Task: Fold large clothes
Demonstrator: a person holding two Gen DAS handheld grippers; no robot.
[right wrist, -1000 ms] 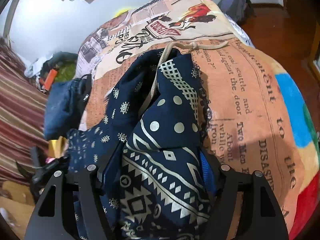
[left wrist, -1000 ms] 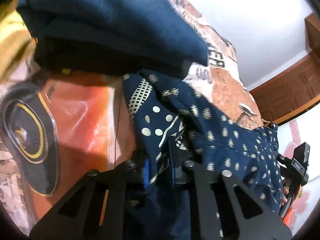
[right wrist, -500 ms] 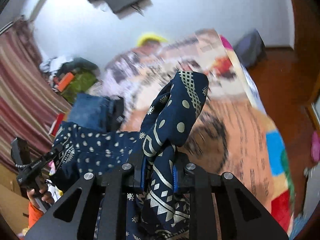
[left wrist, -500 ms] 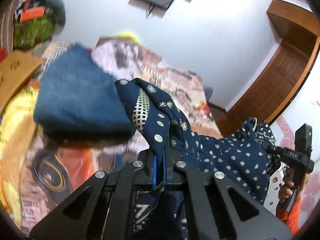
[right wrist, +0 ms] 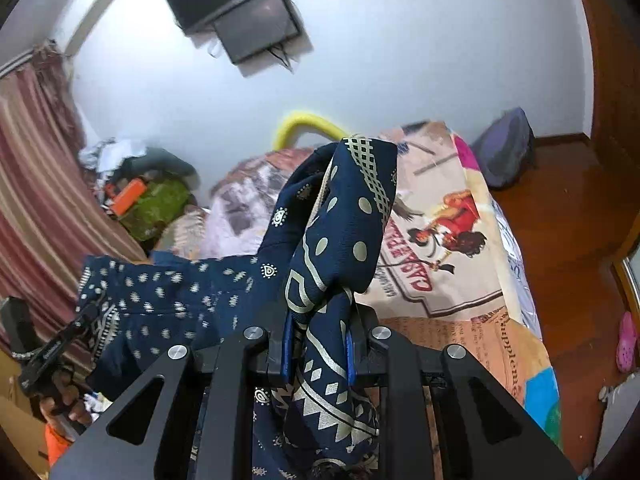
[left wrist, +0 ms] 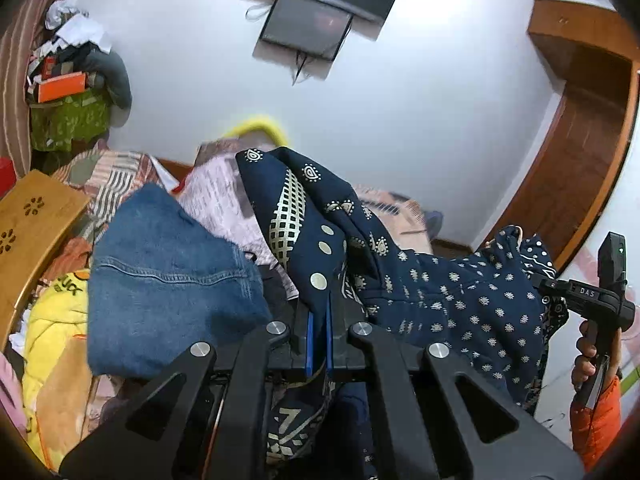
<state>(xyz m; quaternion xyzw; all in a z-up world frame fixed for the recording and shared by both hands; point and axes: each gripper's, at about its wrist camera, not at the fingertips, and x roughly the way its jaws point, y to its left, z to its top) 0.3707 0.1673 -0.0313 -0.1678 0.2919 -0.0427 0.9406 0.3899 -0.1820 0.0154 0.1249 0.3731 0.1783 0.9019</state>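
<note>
A navy garment with cream dots and patterns [left wrist: 440, 292] hangs stretched in the air between my two grippers. My left gripper [left wrist: 318, 336] is shut on one bunched end of it. My right gripper [right wrist: 316, 354] is shut on the other bunched end [right wrist: 340, 248]. The right gripper also shows at the far right of the left wrist view [left wrist: 600, 300], and the left gripper at the lower left of the right wrist view [right wrist: 44, 356]. The bed with its printed cover [right wrist: 452, 248] lies below and beyond the garment.
A folded pile of blue jeans [left wrist: 160, 276] sits on the bed's left side beside yellow cloth [left wrist: 52, 340]. A wooden board [left wrist: 28, 232] stands at left. A cluttered heap [right wrist: 148, 200] and striped curtain are beyond. A wall screen [left wrist: 308, 28] hangs above. Wooden floor [right wrist: 560, 220] at right.
Both grippers have lifted the garment off the bed and tilted upward, so the wall and screen now show. The garment now hangs spread between them.
</note>
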